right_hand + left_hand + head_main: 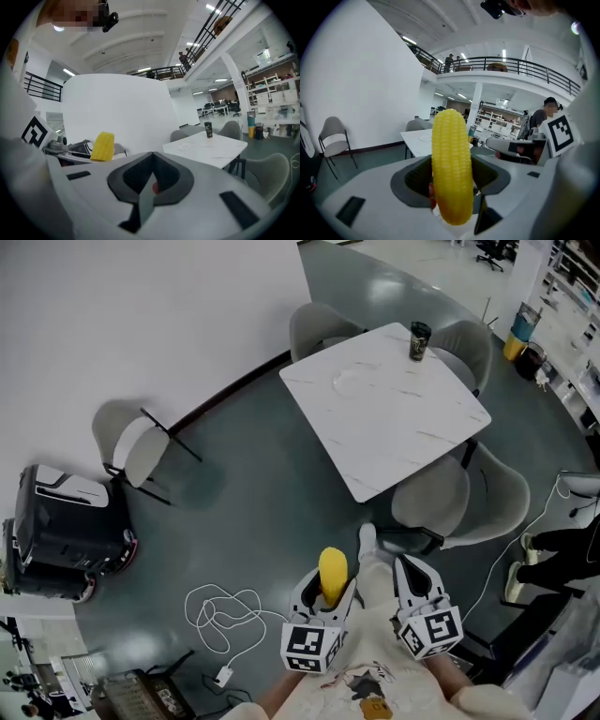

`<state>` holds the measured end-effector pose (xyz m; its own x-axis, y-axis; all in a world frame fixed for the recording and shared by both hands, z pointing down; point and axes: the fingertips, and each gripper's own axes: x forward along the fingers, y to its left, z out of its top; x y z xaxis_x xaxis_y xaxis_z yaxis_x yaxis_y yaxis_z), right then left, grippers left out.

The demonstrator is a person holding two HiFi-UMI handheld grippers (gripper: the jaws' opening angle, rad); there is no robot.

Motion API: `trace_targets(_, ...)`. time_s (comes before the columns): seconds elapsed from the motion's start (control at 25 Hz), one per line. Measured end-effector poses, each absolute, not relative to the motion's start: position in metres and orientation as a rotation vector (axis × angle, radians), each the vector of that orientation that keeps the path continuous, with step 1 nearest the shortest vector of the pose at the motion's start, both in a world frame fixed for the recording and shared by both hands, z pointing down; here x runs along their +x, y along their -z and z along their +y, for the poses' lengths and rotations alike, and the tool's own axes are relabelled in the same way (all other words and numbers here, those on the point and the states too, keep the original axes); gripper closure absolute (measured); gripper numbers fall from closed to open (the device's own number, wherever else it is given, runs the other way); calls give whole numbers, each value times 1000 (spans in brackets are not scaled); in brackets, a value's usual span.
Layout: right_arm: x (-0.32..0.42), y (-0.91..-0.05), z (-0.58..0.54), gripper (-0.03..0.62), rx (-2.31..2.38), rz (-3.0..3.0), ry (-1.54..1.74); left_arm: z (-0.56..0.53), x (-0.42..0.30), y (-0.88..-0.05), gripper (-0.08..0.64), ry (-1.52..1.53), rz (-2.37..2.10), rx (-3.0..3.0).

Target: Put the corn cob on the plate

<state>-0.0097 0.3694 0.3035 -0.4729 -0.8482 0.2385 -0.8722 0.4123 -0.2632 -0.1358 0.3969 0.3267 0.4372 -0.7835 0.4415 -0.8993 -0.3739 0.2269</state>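
A yellow corn cob stands upright in my left gripper, which is shut on its lower half and held close to my body above the floor. The left gripper view has the cob filling the middle, between the jaws of the left gripper. My right gripper is beside it on the right, shut with nothing in it. A pale plate lies on the white table well ahead of me; the plate also shows in the right gripper view.
A dark can stands at the table's far corner. Grey chairs ring the table, and another chair stands by the wall. A black machine sits at left. A white cable lies coiled on the floor.
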Motion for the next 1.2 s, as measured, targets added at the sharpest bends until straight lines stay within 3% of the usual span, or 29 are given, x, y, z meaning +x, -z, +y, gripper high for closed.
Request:
trace_targets(0.76,15,-310,79,595,1558,-2564,-604,112,-119,-321,299,-441,-1424,2227)
trace_targets(1.2,37,-320,7,595,1539,-2565,-634,38,-91,-332,299,-450,-1404,2203)
